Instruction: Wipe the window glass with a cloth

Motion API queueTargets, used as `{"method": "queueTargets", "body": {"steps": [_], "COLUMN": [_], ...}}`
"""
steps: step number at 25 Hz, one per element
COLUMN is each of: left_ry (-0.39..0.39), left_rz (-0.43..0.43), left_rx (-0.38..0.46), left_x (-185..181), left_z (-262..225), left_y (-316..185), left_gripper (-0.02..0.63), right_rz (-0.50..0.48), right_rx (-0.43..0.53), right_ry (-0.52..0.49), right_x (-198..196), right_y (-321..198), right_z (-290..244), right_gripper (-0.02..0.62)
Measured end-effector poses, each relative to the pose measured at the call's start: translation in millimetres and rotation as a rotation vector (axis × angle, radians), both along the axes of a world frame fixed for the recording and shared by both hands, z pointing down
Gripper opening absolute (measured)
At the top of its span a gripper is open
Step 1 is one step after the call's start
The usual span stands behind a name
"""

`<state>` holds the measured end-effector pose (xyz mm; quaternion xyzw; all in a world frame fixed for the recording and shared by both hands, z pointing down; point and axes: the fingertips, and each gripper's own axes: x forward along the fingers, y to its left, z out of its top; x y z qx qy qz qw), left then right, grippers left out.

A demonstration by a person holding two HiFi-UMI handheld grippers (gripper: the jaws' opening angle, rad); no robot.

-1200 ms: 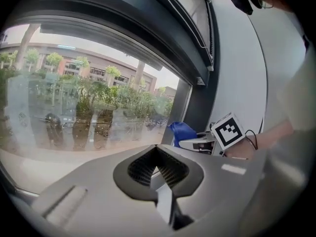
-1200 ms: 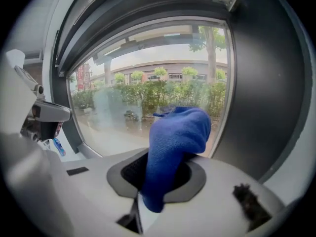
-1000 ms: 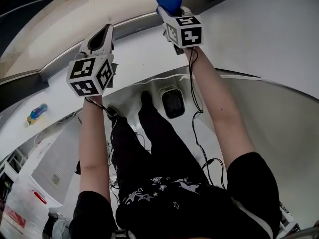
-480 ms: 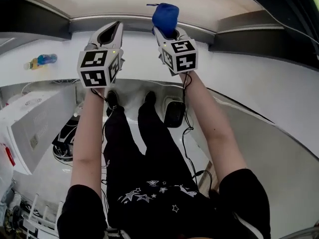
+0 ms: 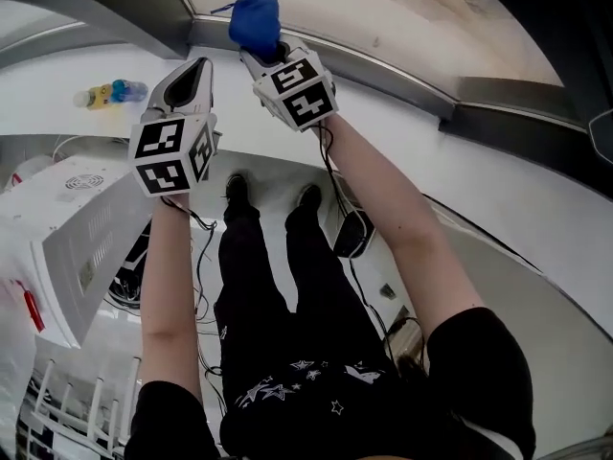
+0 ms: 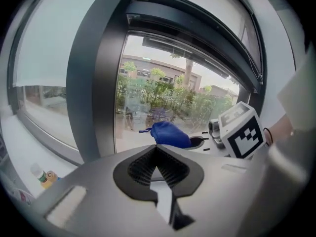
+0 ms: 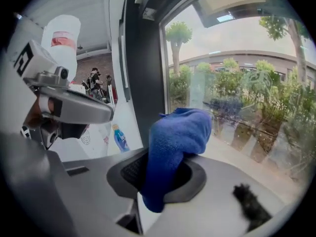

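Bright daylight through the window glass [image 7: 237, 83], strong fisheye bending (dark vignetted corners), soft shadows indoors

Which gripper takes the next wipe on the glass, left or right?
Right, most likely. The right gripper is shut on the blue cloth and holds it up by the window glass. The left gripper is shut on nothing.

Left forearm [image 5: 170, 276] and right forearm [image 5: 402, 218] stretched forward towards the window glass [image 5: 402, 12], left claw [image 5: 198, 68] with jaws closed together on nothing, right claw [image 5: 266, 54] beside it and nearer the glass, jaws clamped on a bunched blue cloth [image 5: 255, 19]
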<state>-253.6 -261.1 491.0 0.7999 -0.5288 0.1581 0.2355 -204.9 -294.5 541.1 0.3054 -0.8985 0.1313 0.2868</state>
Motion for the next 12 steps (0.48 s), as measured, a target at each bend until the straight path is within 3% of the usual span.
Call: {"method": "queueTargets", "body": {"steps": [7,12], "left_ry": [0.024,0.022], "left_rz": [0.026,0.028], "left_rx": [-0.017,-0.029], "left_x": [-28,-40], "left_z": [15,25], "left_y": [-12,-21], "left_gripper": [0.008,0.008], "right_rz": [-0.076,-0.048], "right_rx": [-0.024,-0.045], "right_ry": [0.002,0.02], "right_x": [-76,-80], "right_y": [-22,-39], "right_z": [24,39], "right_gripper": [0.072,0.072]}}
